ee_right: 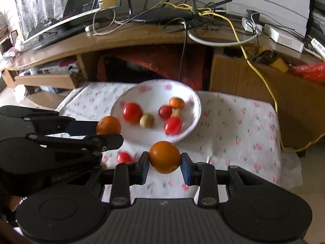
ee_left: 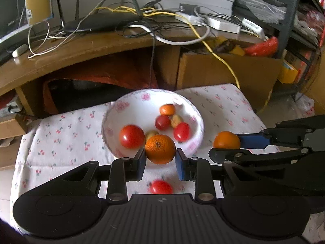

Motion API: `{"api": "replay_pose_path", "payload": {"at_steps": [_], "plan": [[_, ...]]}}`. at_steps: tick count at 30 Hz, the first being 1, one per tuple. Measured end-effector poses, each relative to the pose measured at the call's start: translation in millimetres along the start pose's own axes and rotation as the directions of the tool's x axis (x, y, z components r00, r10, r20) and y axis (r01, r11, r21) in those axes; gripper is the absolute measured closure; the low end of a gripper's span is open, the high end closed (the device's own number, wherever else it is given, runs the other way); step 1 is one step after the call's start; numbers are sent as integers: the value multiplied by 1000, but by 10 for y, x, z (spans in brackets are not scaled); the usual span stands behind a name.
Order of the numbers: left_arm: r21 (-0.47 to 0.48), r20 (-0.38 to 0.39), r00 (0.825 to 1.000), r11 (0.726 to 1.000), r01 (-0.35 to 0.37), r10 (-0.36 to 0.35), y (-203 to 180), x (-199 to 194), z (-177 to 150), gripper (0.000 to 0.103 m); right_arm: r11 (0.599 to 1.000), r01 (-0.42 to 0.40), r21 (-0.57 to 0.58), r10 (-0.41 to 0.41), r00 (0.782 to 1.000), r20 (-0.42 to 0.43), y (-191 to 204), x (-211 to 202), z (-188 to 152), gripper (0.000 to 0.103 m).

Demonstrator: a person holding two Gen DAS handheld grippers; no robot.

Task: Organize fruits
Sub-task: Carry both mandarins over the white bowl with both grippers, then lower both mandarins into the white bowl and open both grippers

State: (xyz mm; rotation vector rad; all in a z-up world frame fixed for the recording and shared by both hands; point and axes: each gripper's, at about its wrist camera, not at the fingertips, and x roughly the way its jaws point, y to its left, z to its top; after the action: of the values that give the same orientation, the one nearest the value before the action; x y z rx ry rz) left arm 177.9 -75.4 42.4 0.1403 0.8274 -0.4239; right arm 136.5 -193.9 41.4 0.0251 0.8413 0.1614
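Currently logged, two items in transit. Item one: the left orange (ee_left: 160, 149), pinched between the pads of my left gripper (ee_left: 160, 160), held above the near rim of the bowl (ee_left: 113, 109), at six o'clock of it. Item two: the right orange (ee_right: 164, 157), pinched by my right gripper (ee_right: 165, 165), held above the cherry-print cloth (ee_right: 233, 134), at about five o'clock of the bowl. I judge both are lifted clear so they can be dropped in with the rest. Bowl contents: a large tomato (ee_left: 131, 136), two small tomatoes, a small orange, two pale fruits. Stray item: one tomato on the cloth (ee_left: 160, 187), under my left gripper. Pose: both grippers side by side, tilted downward toward the bowl, fingers level.
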Motion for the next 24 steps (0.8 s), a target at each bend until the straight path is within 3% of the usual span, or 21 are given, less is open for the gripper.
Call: {"api": "replay_pose_path", "payload": {"at_steps": [13,24], "plan": [[1,-18,1000,1000,-20,20,203,579,265,66,998,-19,52,19,1000,2,-256,649,340,69],[21,15,999,999,-44,43,278,714,346,60,995,-41,91,37,999,37,-320,869,394,68]]}}
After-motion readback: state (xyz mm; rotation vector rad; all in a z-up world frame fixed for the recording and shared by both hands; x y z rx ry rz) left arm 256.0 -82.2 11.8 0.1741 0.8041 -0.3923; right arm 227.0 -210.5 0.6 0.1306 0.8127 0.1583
